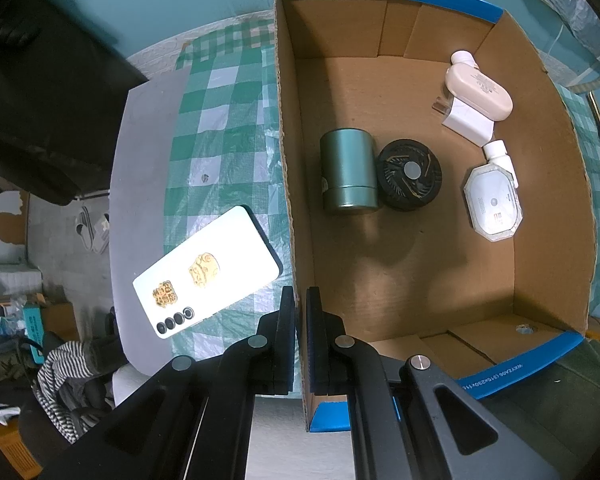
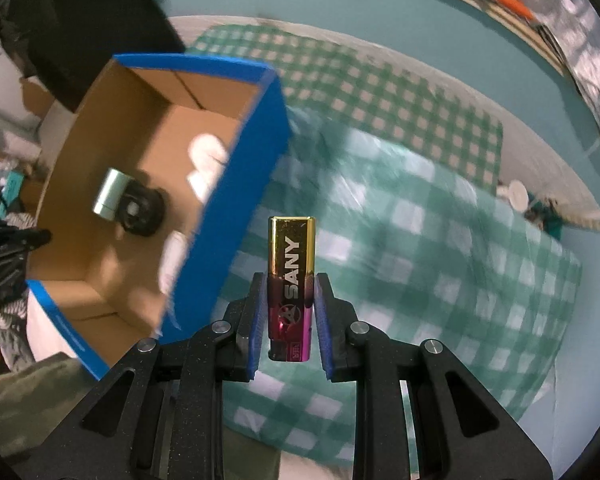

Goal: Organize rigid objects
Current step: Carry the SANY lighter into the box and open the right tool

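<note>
Box (image 2: 236,128): open cardboard carton with blue rim, fills upper left to centre left of the right wrist view; in the left wrist view it takes the whole right half. Checked cloth (image 2: 420,240) covers the table below and to the right of it. Inside the box, left wrist view: green tin (image 1: 348,172) lying beside a black disc (image 1: 409,174), white bottles at upper right, floor at lower centre bare. A white phone (image 1: 208,272) lies outside on the cloth, lower left of that view. Right gripper (image 2: 291,308) is clenched on the lighter (image 2: 291,276), gold-to-pink, long axis running up the frame along the fingers, upper part standing clear of the pads. Box lies up and left of the lighter, so the carry likely goes that way over the near blue wall. Right gripper points steeply down; background blur suggests motion. Left gripper (image 1: 300,340) is pinched on the box wall, pointing straight down, apparently steadying it.
</note>
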